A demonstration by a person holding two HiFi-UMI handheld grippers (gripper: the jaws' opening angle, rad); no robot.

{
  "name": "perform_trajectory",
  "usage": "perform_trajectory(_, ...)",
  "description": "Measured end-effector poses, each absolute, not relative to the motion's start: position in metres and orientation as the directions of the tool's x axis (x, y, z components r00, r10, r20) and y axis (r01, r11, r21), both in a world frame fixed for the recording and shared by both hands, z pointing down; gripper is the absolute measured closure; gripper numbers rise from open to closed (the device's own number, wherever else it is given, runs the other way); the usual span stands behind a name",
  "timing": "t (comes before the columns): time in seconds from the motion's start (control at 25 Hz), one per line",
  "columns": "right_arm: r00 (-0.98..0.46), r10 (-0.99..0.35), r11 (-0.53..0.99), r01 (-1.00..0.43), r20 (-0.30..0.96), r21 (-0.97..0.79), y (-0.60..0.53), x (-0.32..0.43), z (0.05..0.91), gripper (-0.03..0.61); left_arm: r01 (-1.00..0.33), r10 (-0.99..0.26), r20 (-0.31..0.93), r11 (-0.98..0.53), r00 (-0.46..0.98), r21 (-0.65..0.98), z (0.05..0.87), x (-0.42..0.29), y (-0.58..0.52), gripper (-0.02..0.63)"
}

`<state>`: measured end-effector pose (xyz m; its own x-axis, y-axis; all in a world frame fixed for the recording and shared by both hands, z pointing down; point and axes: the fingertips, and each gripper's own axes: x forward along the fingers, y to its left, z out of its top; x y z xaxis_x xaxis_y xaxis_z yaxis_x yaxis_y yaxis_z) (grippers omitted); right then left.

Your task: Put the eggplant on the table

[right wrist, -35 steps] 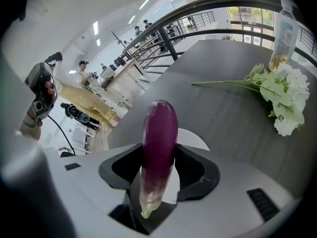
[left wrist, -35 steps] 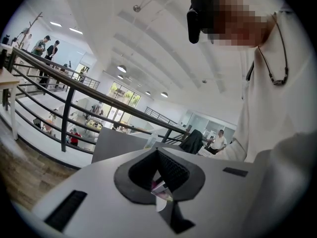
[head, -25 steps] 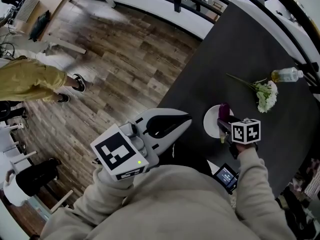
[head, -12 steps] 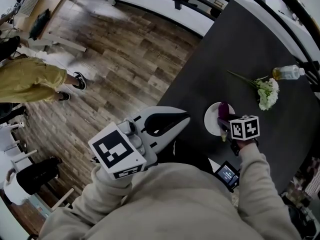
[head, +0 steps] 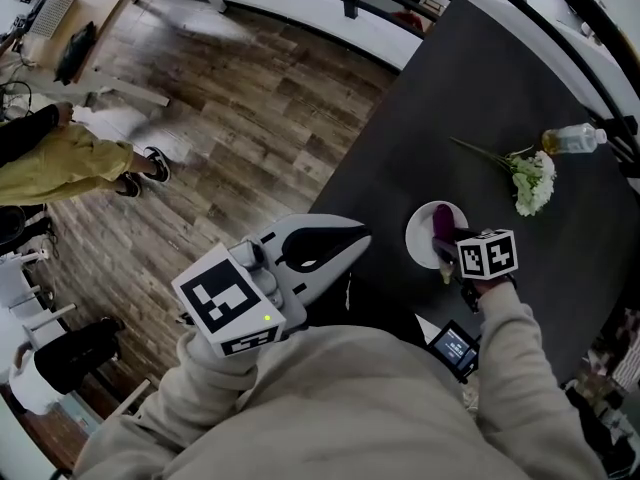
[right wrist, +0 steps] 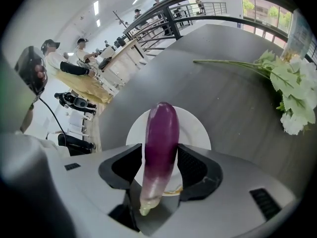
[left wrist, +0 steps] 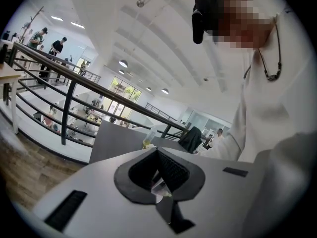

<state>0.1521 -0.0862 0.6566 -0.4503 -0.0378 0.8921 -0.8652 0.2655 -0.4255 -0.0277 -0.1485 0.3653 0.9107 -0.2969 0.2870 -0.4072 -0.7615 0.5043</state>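
A purple eggplant (right wrist: 159, 143) with a pale green stem end stands between the pads of my right gripper (right wrist: 161, 165), which is shut on it. It hangs just over a small white plate (right wrist: 198, 132) on the dark grey table (right wrist: 233, 103). From the head view the eggplant (head: 441, 221) points away from me over the plate (head: 420, 238), near the table's front edge, with the right gripper (head: 448, 253) behind it. My left gripper (head: 362, 236) is held off the table over the wooden floor, its jaws together and holding nothing.
A bunch of white flowers (head: 530, 181) with a long green stem lies beyond the plate, and a clear bottle (head: 572, 144) lies behind it. A small screen device (head: 455, 350) is close to my body. A person in yellow trousers (head: 70, 163) is on the floor at left.
Both grippers stay where they were, the eggplant still held over the plate. The person in yellow trousers has shifted a little to the left.
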Motion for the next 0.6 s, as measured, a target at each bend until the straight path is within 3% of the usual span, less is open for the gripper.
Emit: perform_trajectory(0.6, -0.437, -0.065, 0.273, -0.872, 0.897, -0.405, -0.0878, 0.1548, 0.6537, 0.293, -0.392, -0.280, 0.286, -0.774, 0.916, 0.498, 0.3639, -0.0245, -0.1492, 0.609)
